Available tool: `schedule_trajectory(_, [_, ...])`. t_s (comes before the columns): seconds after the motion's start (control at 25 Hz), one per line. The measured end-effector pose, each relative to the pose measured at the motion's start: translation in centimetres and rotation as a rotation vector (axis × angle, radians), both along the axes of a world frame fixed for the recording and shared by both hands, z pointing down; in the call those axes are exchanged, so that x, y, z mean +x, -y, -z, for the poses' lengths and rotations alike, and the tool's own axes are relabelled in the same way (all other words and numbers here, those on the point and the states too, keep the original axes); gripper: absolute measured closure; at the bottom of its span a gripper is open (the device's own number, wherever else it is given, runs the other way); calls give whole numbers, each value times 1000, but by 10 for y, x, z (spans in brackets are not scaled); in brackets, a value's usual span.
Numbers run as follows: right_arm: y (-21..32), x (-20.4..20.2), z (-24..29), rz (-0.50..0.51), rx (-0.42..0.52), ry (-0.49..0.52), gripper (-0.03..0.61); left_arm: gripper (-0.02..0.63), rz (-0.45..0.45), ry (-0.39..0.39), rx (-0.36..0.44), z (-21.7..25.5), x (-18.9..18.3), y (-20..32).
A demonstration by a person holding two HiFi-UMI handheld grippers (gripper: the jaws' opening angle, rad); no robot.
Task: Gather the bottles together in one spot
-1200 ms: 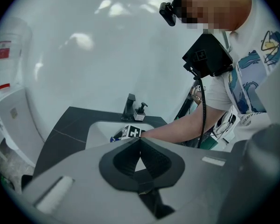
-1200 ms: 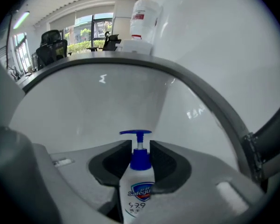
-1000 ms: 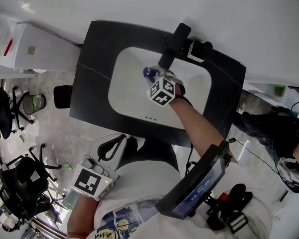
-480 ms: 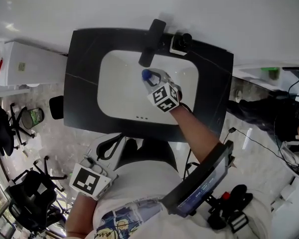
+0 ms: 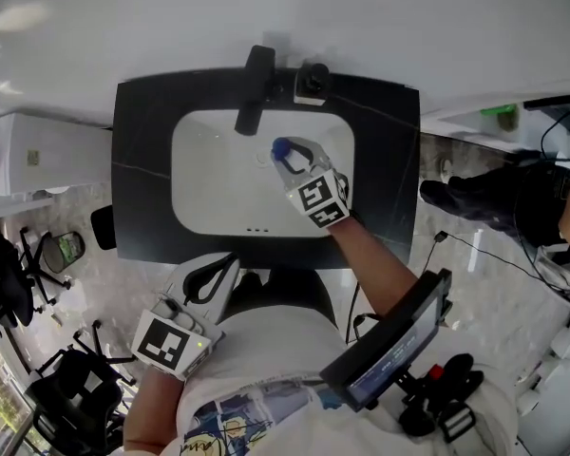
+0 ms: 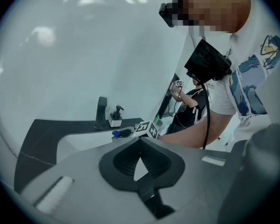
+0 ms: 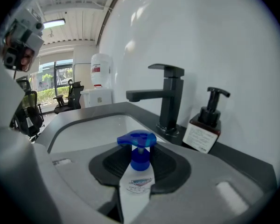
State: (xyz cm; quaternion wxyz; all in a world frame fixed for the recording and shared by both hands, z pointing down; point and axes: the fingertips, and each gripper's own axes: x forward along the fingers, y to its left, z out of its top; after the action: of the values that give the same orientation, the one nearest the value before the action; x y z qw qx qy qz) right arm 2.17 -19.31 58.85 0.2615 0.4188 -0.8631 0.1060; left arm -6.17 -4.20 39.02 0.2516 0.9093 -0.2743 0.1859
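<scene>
One dark counter (image 5: 133, 150) carries a white sink (image 5: 204, 179), a black faucet (image 5: 252, 88) and a dispenser (image 7: 206, 125). Over the sink, the right gripper (image 7: 139, 157) pinches a blue-capped bottle (image 7: 137, 181). The left gripper (image 6: 140, 146), jaws pressed together and empty, hangs before the counter.

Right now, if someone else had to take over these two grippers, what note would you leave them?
Left gripper: fingers together, empty, near the person's body.
Right gripper: shut on the blue-pump bottle, over the sink.
Dark bottle: on the counter beside the faucet.
Done: one bottle in hand.
Left: probably set it next to the dark bottle.
</scene>
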Motion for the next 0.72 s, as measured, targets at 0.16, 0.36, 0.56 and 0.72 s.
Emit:
schedule_trajectory(0.16, [-3, 27, 33, -61, 43, 25, 463, 611, -34, -12, 12, 6, 13, 1])
schedule_trajectory(0.36, [-4, 64, 76, -142, 98, 41, 463, 611, -72, -21, 26, 13, 26, 0])
schedule_trajectory(0.56, [2, 104, 111, -211, 140, 55, 463, 611, -111, -40, 47, 21, 41, 1])
schedule_trajectory(0.72, [14, 138, 125, -268, 178, 55, 463, 611, -122, -43, 53, 24, 51, 3])
